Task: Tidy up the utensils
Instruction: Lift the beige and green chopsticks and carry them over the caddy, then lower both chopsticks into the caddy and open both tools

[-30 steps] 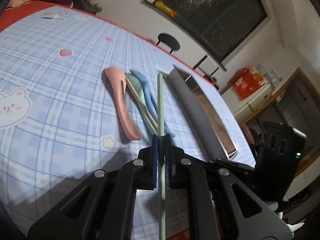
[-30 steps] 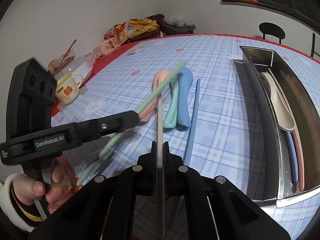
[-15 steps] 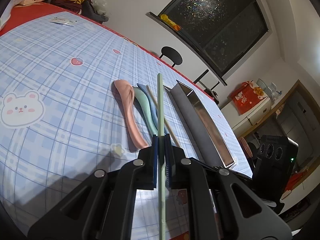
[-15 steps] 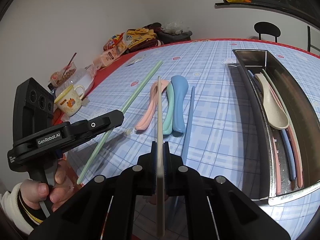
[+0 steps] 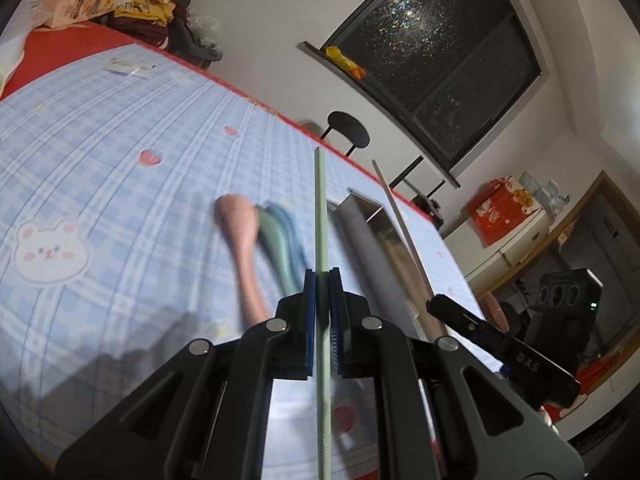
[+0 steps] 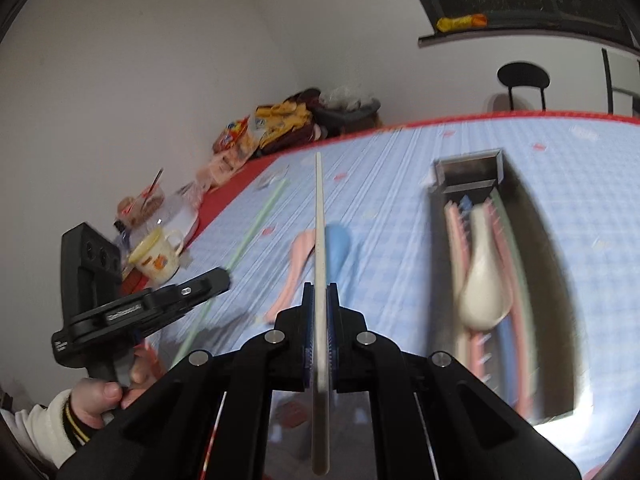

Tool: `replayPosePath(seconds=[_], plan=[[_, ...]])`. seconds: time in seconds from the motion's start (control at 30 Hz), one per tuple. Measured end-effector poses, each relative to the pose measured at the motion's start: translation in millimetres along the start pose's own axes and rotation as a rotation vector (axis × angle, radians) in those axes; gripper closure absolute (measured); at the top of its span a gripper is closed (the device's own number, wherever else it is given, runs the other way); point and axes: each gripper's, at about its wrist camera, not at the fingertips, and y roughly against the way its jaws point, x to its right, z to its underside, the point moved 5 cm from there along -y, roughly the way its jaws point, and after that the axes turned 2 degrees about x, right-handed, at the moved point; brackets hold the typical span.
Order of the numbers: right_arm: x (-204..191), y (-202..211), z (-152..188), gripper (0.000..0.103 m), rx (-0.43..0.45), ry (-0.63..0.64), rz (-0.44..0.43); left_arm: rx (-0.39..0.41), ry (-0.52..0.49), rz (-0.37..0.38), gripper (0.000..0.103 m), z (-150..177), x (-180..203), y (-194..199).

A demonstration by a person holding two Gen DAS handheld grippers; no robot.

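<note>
My left gripper (image 5: 322, 280) is shut on a pale green chopstick (image 5: 321, 208) that sticks out forward above the table. A cream chopstick (image 6: 320, 216) is clamped in my right gripper (image 6: 320, 294), held up in the air. On the blue checked cloth lie a pink spoon (image 5: 242, 236), a green spoon (image 5: 276, 240) and a blue spoon (image 6: 337, 244) side by side. The long steel tray (image 6: 558, 280) to the right holds a cream spoon (image 6: 486, 280) and several coloured chopsticks. The right gripper (image 5: 436, 304) with its cream chopstick (image 5: 400, 224) shows in the left wrist view, above the tray (image 5: 360, 240).
A yellow-rimmed mug (image 6: 158, 258), a plastic container (image 6: 146, 202) and snack packets (image 6: 272, 124) crowd the table's far left edge. A black stool (image 6: 522, 80) stands beyond the red table border. A hand in a white sleeve (image 6: 96, 398) holds the left gripper (image 6: 140, 304).
Both grippers have risen with their chopsticks and tilted upward. The right gripper has moved toward the tray, and the view is now blurred by motion.
</note>
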Motion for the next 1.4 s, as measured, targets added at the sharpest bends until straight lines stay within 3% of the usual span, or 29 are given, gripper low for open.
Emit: replayPosePath(seconds=[0.17, 0.3, 0.5, 0.7, 0.9, 1.4], plan=[[44.0, 10.3, -26.1, 0.096, 0.064, -0.033, 0.034, 0.021, -0.037, 0.006, 0.092, -14.2, 40.7, -18.7], [82.4, 15.7, -23.5, 0.096, 0.068, -0.120, 0.065, 0.012, -0.056, 0.030, 0.092, -15.2, 75.8, -47.7], [108.4, 19.9, -23.5, 0.096, 0.085, -0.193, 0.096, -0.027, 0.024, 0.105, 0.092, -5.8, 110.4, -102.2], [120.4, 17.6, -17.6, 0.096, 0.061, -0.227, 0.134, -0.086, 0.152, 0.110, 0.092, 16.4, 112.1, -146.9], [126.9, 18.9, -14.9, 0.096, 0.054, -0.240, 0.167, -0.107, 0.217, 0.105, 0.092, 31.6, 106.4, -164.7], [132.6, 5.2, -11.0, 0.096, 0.012, -0.247, 0.199, -0.138, 0.232, 0.091, 0.092, 43.4, 105.6, -182.4]])
